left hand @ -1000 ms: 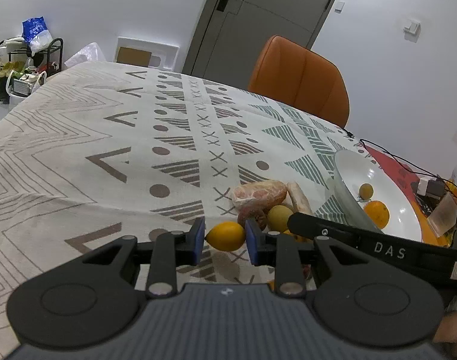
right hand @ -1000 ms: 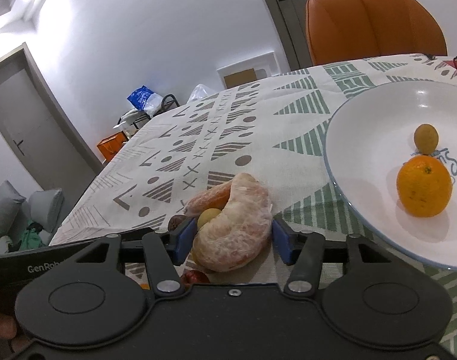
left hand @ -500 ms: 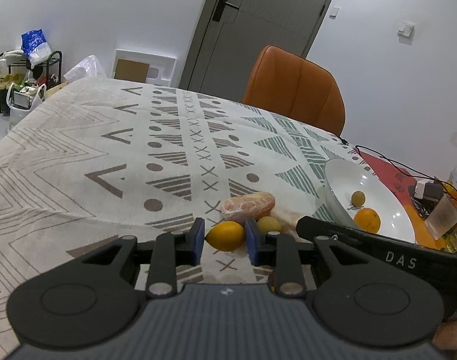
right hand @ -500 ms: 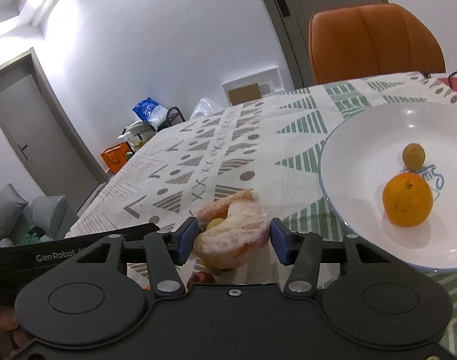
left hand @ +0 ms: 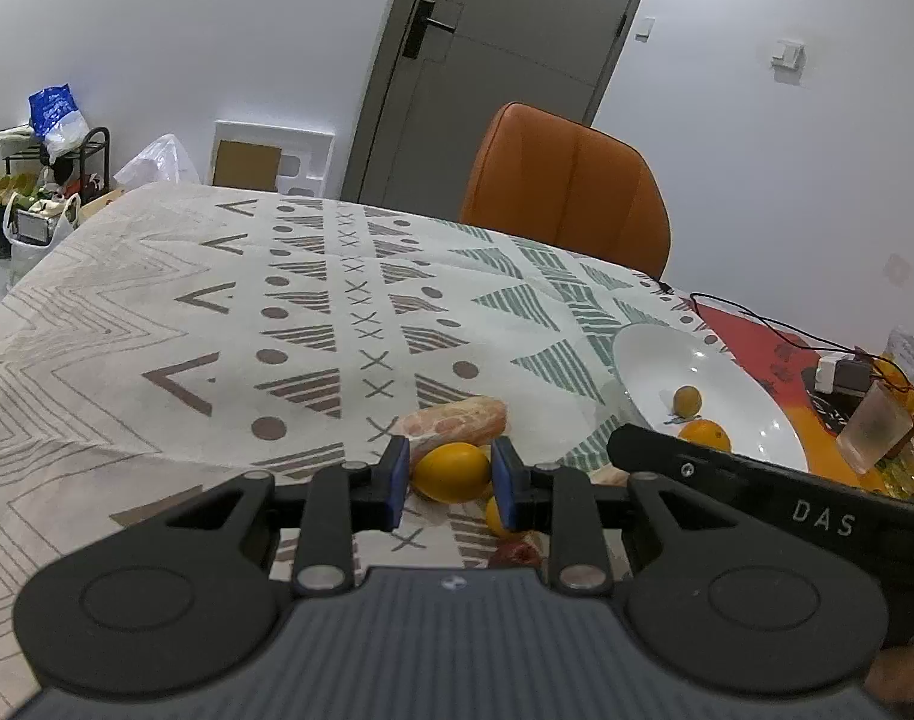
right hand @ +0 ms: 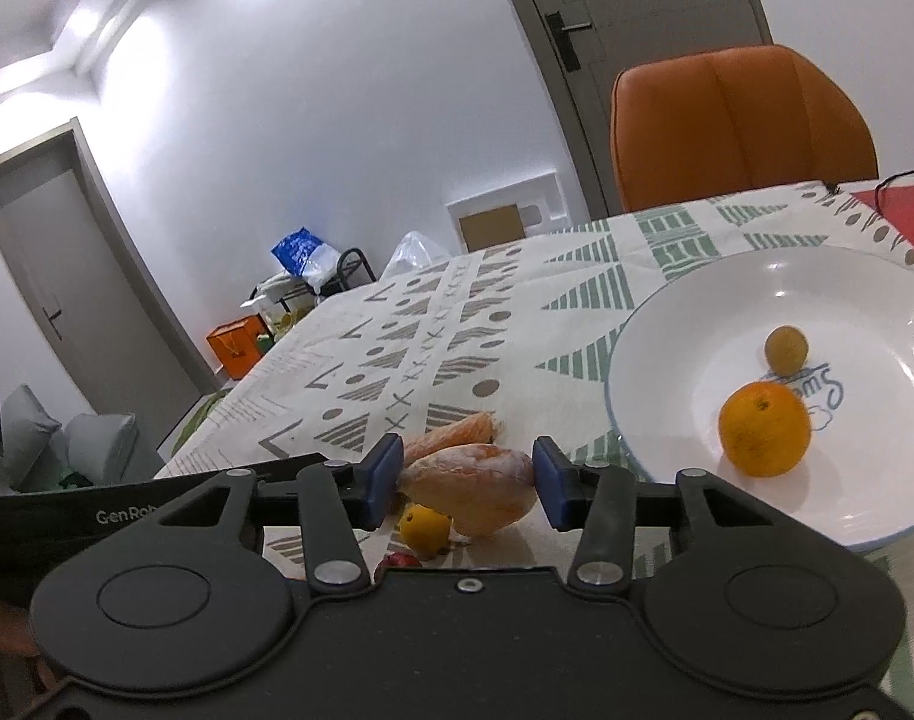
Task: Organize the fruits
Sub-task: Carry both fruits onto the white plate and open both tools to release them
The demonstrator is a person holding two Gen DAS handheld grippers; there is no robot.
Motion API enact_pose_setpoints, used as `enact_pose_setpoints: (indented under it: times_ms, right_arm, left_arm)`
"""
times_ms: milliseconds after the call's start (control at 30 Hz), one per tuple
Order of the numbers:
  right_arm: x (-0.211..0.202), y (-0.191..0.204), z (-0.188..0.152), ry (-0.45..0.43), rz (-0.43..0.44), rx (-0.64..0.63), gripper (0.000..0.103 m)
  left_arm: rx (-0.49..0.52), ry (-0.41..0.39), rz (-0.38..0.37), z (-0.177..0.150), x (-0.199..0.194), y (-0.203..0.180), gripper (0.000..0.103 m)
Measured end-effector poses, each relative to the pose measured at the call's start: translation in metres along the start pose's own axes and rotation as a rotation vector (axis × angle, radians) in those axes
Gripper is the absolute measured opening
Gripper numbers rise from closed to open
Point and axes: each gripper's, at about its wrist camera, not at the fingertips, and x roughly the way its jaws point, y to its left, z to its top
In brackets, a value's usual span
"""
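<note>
My left gripper (left hand: 448, 483) is shut on a yellow lemon-like fruit (left hand: 451, 471), held just above the patterned tablecloth. My right gripper (right hand: 466, 486) holds a film-wrapped peeled citrus segment (right hand: 469, 489) off the table; its jaws are closing and both pads press the segment. A second peeled segment (left hand: 457, 420) (right hand: 451, 435) lies on the cloth behind. Below the grippers sit a small yellow fruit (right hand: 424, 531) and a red fruit (left hand: 517, 553). To the right, the white plate (right hand: 667, 360) (left hand: 751, 384) holds an orange (right hand: 764, 437) and a small brownish fruit (right hand: 786, 349).
An orange chair (left hand: 568, 186) stands at the table's far side. A plastic cup (left hand: 874, 429), a charger block (left hand: 841, 372) and a black cable (left hand: 757, 318) lie past the plate on the right. The right gripper's body (left hand: 817, 516) crosses the left wrist view.
Both grippers have risen with their fruit. The right jaws have narrowed on the peeled segment, which came up off the cloth. The left grip on the yellow fruit is unchanged.
</note>
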Motion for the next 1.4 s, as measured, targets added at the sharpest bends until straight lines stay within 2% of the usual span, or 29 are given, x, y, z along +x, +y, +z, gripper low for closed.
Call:
enact_pose_setpoints:
  times_ms: [400,900,1400]
  right_arm:
    - [-0.02,-0.009,0.008,-0.067,-0.012,-0.006,0.045]
    - [-0.05,-0.041,0.012,-0.133,-0.067,0.04,0.045]
    - [-0.071,-0.082,0.005,-0.156,-0.161,0.11,0.045]
  left_arm:
    - [0.028,-0.018,-0.021,0.006,0.001,-0.018,0.028]
    - [0.078,-0.022,-0.07,0.01,0.012,-0.055,0.028]
    - [0.121,-0.001,-0.112,0.006,0.028,-0.087,0.028]
